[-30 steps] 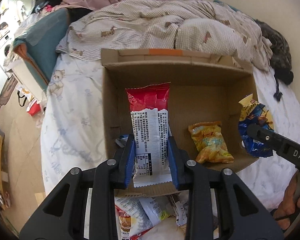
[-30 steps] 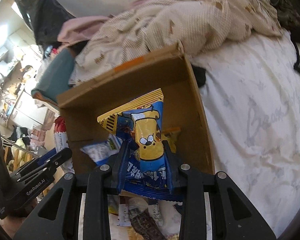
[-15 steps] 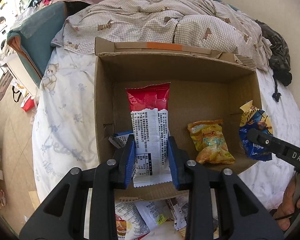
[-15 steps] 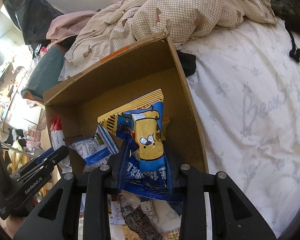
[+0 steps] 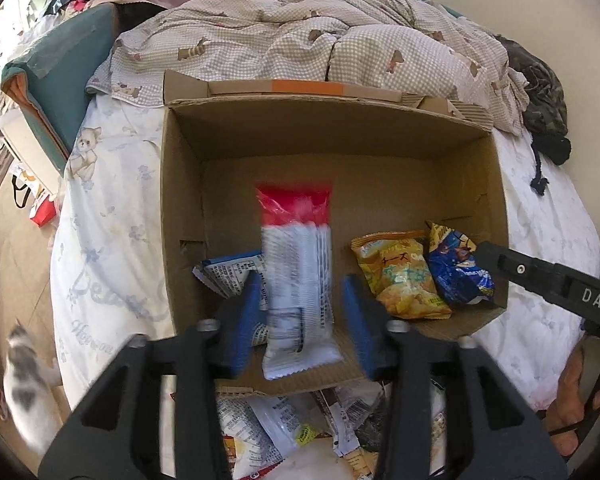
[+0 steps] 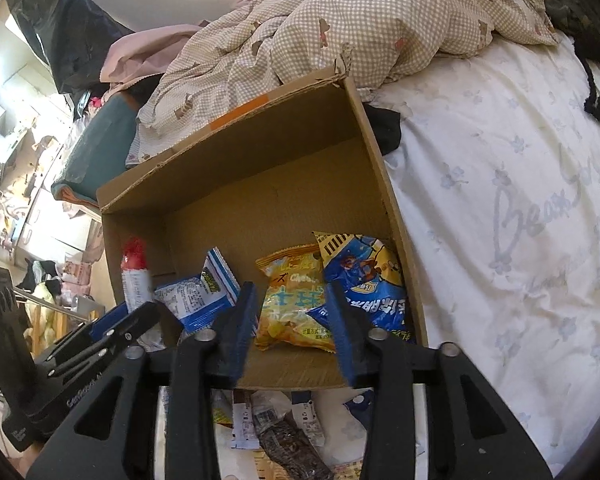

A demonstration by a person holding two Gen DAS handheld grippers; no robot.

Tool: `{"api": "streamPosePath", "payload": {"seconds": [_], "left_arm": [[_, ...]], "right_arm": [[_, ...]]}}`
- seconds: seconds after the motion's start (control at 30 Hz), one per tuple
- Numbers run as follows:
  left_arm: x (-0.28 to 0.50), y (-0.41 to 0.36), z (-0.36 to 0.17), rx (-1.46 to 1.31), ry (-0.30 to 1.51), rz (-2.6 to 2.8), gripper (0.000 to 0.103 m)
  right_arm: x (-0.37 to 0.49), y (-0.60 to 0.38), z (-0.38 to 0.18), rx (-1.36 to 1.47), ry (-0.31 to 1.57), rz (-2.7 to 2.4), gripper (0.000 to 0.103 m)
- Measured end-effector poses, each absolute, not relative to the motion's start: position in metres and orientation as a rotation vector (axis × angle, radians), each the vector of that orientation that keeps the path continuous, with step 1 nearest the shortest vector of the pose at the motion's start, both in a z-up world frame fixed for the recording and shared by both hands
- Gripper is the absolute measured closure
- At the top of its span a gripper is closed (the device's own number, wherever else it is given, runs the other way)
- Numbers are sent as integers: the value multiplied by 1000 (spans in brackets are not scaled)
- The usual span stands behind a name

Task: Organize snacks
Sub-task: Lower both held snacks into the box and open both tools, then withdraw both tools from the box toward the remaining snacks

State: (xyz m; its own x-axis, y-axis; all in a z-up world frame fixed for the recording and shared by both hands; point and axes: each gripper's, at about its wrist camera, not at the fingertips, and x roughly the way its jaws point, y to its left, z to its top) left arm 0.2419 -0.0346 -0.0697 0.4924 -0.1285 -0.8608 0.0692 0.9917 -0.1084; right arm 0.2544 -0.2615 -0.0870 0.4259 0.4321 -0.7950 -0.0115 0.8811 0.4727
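An open cardboard box [image 5: 180, 184] [image 6: 380, 168] lies on the bed. My left gripper [image 5: 300, 316] is open over its near edge; the red and white snack packet [image 5: 296, 276] sits blurred between the spread fingers, loose from them. It also shows in the right wrist view [image 6: 135, 276]. My right gripper [image 6: 292, 328] is open and empty above the box. The blue snack bag [image 6: 364, 284] [image 5: 456, 268] lies in the box's right corner beside a yellow chips bag [image 6: 292, 300] [image 5: 400, 272]. A blue and white packet [image 6: 198, 296] [image 5: 232, 274] lies at the left.
More loose snack packets [image 5: 284, 428] [image 6: 276, 428] lie on the bed in front of the box. A checked duvet [image 5: 320, 44] is piled behind it. White sheet [image 6: 520, 200] spreads to the right. A cat [image 5: 24, 380] stands on the floor at the left.
Both grippers have opened. The blue bag dropped from my right gripper into the box's right corner. The red and white packet has come loose from my left gripper.
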Motion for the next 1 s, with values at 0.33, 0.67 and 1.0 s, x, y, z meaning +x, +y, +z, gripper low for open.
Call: {"api": "streamPosePath", "payload": {"seconds": [0.33,0.67,1.0], "left_arm": [[236,-31,-61,-61,1012,-111,16],[217,-19,-34,-85,830,-93,16],[197,-2,-17,-109,786,-4,0]], "right_arm": [[252,-256,-79,415,1050,284,18],[250,-259,-67,379,938,274,6],[224,-255,-36,342,804,299,1]]}}
